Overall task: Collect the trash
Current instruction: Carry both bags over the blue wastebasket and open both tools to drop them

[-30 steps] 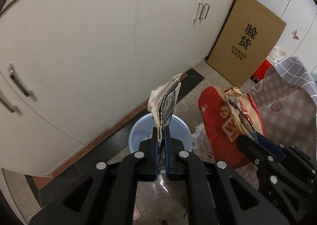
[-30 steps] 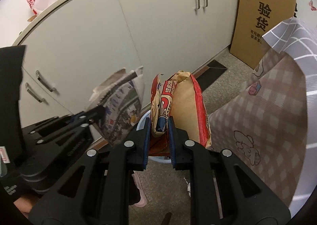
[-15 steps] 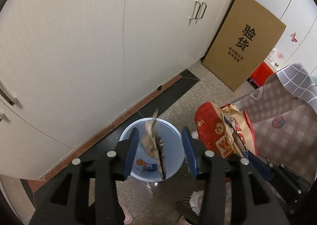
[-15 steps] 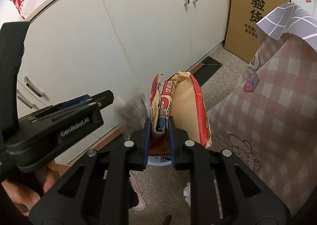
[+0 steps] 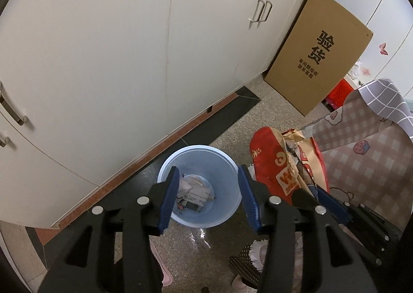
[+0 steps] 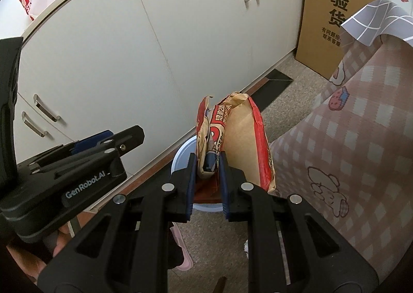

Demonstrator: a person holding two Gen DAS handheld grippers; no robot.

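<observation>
A light blue bin stands on the floor by the white cabinets. Crumpled paper trash lies inside it. My left gripper is open and empty, held above the bin. My right gripper is shut on a red and tan paper bag, held upright above the bin's rim. The bag also shows in the left wrist view, to the right of the bin. The left gripper shows at the left of the right wrist view.
White cabinets run along the left. A brown cardboard box leans against them at the back. A pink checked tablecloth hangs at the right. Slippers lie on the speckled floor near the bin.
My left gripper opened and the crumpled paper dropped into the bin. The right gripper kept hold of the red bag and stayed nearly still.
</observation>
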